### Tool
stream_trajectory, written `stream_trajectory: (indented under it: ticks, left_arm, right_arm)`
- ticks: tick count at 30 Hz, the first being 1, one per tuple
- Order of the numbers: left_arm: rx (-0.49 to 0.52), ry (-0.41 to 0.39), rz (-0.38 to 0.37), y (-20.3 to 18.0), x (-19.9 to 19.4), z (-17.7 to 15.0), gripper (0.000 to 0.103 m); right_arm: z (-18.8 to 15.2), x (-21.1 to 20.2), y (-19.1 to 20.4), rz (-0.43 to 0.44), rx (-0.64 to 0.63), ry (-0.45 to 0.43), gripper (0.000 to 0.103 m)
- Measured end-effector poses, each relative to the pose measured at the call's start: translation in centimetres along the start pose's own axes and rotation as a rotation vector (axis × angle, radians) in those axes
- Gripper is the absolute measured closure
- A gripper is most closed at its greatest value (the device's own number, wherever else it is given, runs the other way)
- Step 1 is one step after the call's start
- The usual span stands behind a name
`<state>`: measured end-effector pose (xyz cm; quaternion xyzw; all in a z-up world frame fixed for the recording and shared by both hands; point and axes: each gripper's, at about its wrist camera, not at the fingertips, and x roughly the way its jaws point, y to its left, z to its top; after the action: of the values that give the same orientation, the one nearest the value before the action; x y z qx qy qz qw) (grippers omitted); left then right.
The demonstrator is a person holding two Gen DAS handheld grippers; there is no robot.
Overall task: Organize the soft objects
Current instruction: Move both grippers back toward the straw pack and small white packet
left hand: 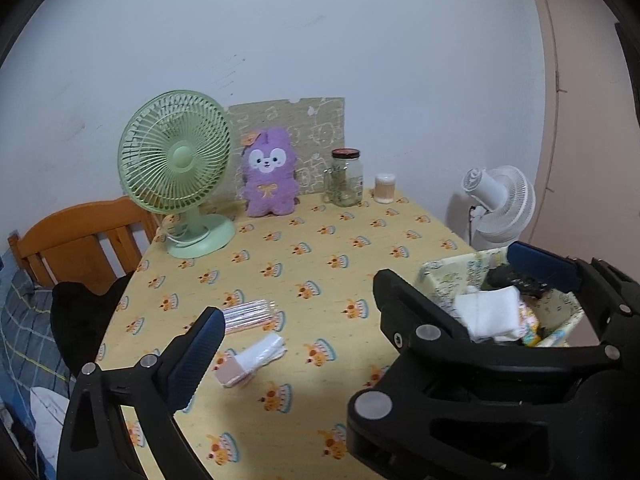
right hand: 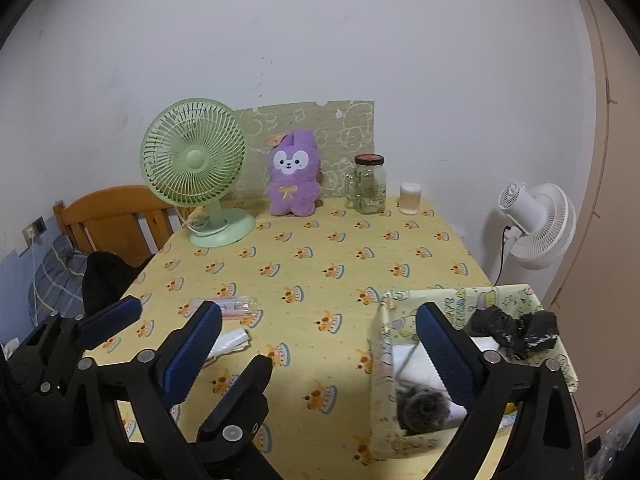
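The left tool (left hand: 368, 300) is seen with its blue-padded fingers spread wide and nothing between them; the right tool (right hand: 320, 332) is likewise held wide apart and empty. In the right wrist view the left tool (right hand: 176, 344) appears at the lower left, its fingers also parted.

A yellow patterned bench (left hand: 304, 248) carries the task's things. A cloth-lined box (right hand: 400, 312) stands at the near right corner of the bench. In the left wrist view its inside is partly masked by the tool's right finger, and folded white cloths (left hand: 490, 310) are seen in it with a dark item behind them. The right wrist view shows more of the box: a crumpled black item (right hand: 516, 326) lies against the far right rim, and a blurred grey fuzzy thing (right hand: 424, 406) sits low in the near part; what it is cannot be told.

On the bench left of the box, a folded white cloth (left hand: 256, 354) with a pinkish end lies near a clear packet with pink stripes (left hand: 250, 314). In the right wrist view this cloth is largely hidden behind a tool finger.

At the far edge a green fan (left hand: 180, 168), a purple plush toy (left hand: 270, 176), a glass jar (left hand: 346, 178) and a small container (left hand: 385, 187) are set in a row. A white fan (right hand: 536, 226) stands beyond the bench at right.
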<state>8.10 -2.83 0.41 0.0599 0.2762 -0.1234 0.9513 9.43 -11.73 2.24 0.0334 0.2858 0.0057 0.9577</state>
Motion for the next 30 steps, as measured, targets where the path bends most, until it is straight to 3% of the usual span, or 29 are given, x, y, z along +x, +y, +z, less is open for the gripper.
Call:
stream_trajectory:
  ticks: [19, 30]
  left_arm:
    - [-0.008, 0.080, 0.031, 5.3, 4.7, -1.3, 0.000]
    - [-0.016, 0.165, 0.032, 7.2, 8.8, -2.7, 0.000]
  right_arm:
    - [-0.6, 6.6, 4.7, 0.044, -0.047, 0.070, 0.000]
    - [-2.0, 11.2, 5.8, 0.055, -0.036, 0.106, 0.000]
